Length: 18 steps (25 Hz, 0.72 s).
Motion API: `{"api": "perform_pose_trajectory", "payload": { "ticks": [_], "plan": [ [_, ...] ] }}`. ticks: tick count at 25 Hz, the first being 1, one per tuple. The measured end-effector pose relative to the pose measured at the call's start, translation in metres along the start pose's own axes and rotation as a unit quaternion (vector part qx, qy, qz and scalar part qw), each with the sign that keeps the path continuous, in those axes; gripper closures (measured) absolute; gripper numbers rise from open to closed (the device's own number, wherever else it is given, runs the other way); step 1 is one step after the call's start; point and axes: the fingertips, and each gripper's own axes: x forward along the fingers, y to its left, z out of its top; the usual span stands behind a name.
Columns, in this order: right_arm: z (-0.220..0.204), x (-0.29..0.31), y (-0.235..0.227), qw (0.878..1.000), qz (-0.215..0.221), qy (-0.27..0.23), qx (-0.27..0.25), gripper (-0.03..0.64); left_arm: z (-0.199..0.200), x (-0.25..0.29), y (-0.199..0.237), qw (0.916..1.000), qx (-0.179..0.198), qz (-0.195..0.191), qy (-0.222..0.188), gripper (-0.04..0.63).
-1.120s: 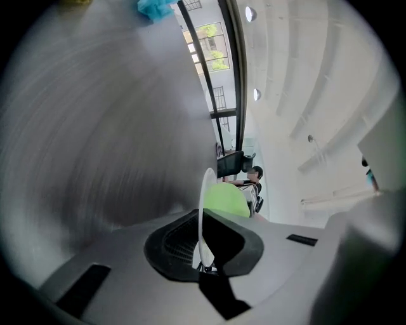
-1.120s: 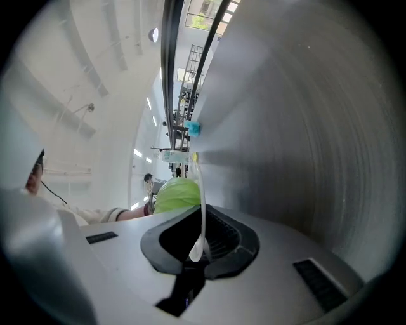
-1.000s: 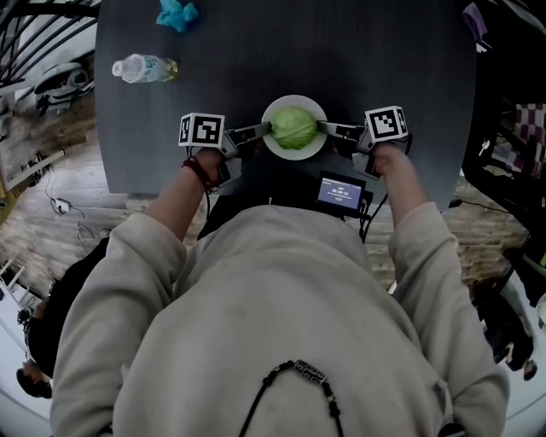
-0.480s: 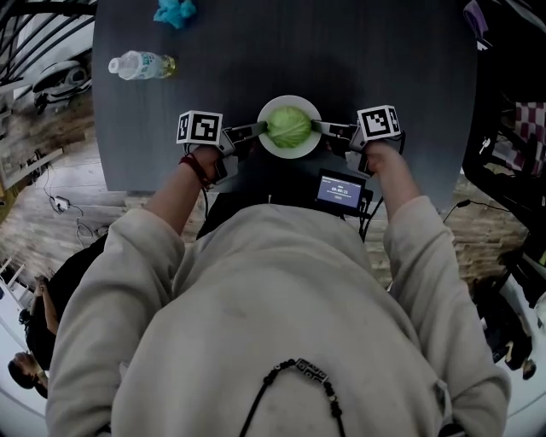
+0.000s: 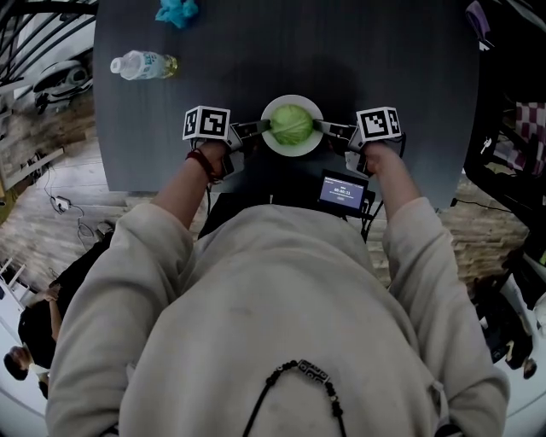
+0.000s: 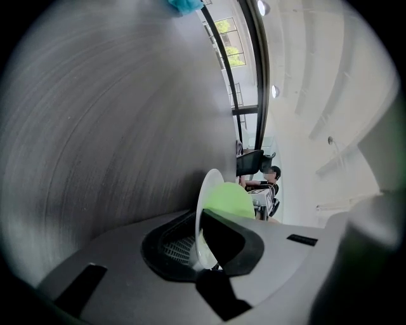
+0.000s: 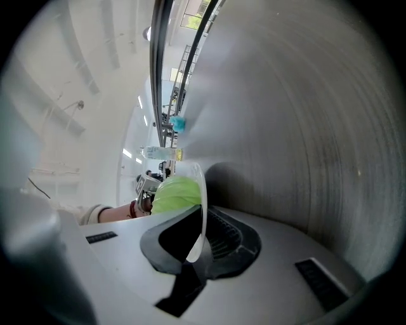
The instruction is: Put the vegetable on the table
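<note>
A green cabbage (image 5: 292, 125) lies on a white plate (image 5: 273, 143) near the front edge of the dark table (image 5: 341, 60). My left gripper (image 5: 258, 130) is shut on the plate's left rim, and my right gripper (image 5: 325, 127) is shut on its right rim. In the left gripper view the plate (image 6: 204, 209) stands edge-on between the jaws with the cabbage (image 6: 229, 198) behind it. From the right gripper view, the plate rim (image 7: 203, 209) is pinched the same way, the cabbage (image 7: 177, 193) to its left. I cannot tell whether the plate rests on the table or is held just above it.
A clear plastic bottle (image 5: 143, 66) lies at the table's left side and a crumpled blue thing (image 5: 177, 11) at its far edge. A small lit screen (image 5: 341, 191) hangs at my chest below the table edge. Chairs and cables crowd the floor at both sides.
The plate with the cabbage has stayed in both grips and shifted very little. My left gripper's marker cube has edged slightly right, closer to the plate.
</note>
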Motion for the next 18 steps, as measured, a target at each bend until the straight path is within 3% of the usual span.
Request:
{"api": "perform_pose_trajectory", "payload": {
  "ticks": [12,18],
  "plan": [
    [0.006,-0.0003,-0.0044,0.997,-0.071,-0.023,-0.027,0.588,0.0059,-0.0025,-0.0025,0.9977,0.04,0.042,-0.036,0.574],
    [0.0023,0.0024,-0.0064,0.995,-0.092,-0.006,-0.043,0.586,0.0005,-0.0027,0.0042,0.9952,0.056,0.076,-0.026,0.56]
  ]
}}
